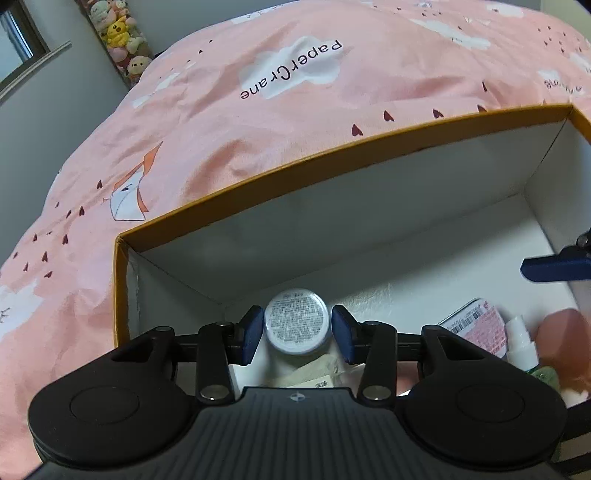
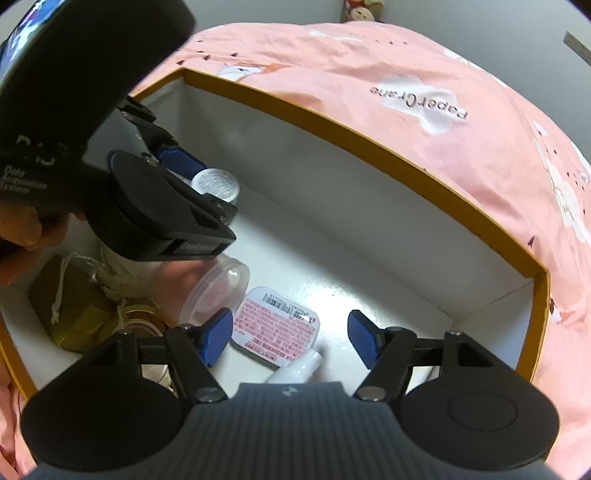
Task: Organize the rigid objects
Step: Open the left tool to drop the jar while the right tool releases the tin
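Note:
A white cardboard box with an orange rim (image 1: 303, 166) (image 2: 369, 144) lies on a pink bed cover. My left gripper (image 1: 297, 334) is shut on a small round silver tin (image 1: 296, 320) and holds it inside the box above the floor; the tin also shows in the right wrist view (image 2: 216, 184). My right gripper (image 2: 290, 338) is open and empty over the box floor, above a flat tin with a pink label (image 2: 277, 328) (image 1: 480, 325) and a white bottle (image 2: 299, 367). A clear round container (image 2: 218, 291) lies next to the tin.
A drawstring pouch and olive packet (image 2: 74, 299) sit in the box's left part. A pinkish object (image 1: 561, 339) lies at the right in the left wrist view. The pink "Paper Crane" cover (image 1: 288, 74) surrounds the box. Plush toys (image 1: 118, 33) stand by the wall.

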A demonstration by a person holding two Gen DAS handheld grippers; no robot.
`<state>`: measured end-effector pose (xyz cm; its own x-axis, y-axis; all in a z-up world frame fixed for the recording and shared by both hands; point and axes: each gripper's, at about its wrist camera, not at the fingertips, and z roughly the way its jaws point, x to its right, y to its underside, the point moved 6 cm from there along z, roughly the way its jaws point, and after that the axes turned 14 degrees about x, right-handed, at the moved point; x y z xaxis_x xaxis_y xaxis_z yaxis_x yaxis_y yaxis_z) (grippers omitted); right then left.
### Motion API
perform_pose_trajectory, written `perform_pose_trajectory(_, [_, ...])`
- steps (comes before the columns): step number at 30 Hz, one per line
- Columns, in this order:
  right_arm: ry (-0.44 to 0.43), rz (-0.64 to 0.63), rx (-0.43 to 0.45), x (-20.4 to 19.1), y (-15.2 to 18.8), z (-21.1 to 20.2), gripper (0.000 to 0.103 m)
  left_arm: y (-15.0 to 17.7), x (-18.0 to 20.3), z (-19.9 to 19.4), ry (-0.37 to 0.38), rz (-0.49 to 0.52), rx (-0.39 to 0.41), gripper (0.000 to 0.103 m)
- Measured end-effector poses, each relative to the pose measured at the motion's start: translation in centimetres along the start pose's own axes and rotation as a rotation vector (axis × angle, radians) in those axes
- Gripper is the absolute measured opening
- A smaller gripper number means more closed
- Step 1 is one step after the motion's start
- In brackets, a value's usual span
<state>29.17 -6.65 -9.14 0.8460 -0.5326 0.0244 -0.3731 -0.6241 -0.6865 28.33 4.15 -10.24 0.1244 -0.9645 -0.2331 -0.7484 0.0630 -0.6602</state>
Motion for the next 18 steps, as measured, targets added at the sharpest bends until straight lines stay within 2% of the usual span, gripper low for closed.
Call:
perform_pose_trajectory(2, [0.001, 0.007, -0.001, -0.1, -0.1, 0.0, 0.068, -0.1, -0.1, -0.1, 0.007, -0.010, 0.003, 0.052])
perform_pose_trajectory(7, [0.014, -0.001, -0.013, -0.5, -0.1, 0.1, 0.068, -0.3, 0.3, -1.2, 0.031, -0.017, 0.051, 0.068])
perform_pose_trajectory(18, [0.043, 0.026, -0.034, -0.8, -0.3, 0.3, 0.069, -1.8, 1.2, -5.7, 0.064, -0.065, 0.229, 0.070])
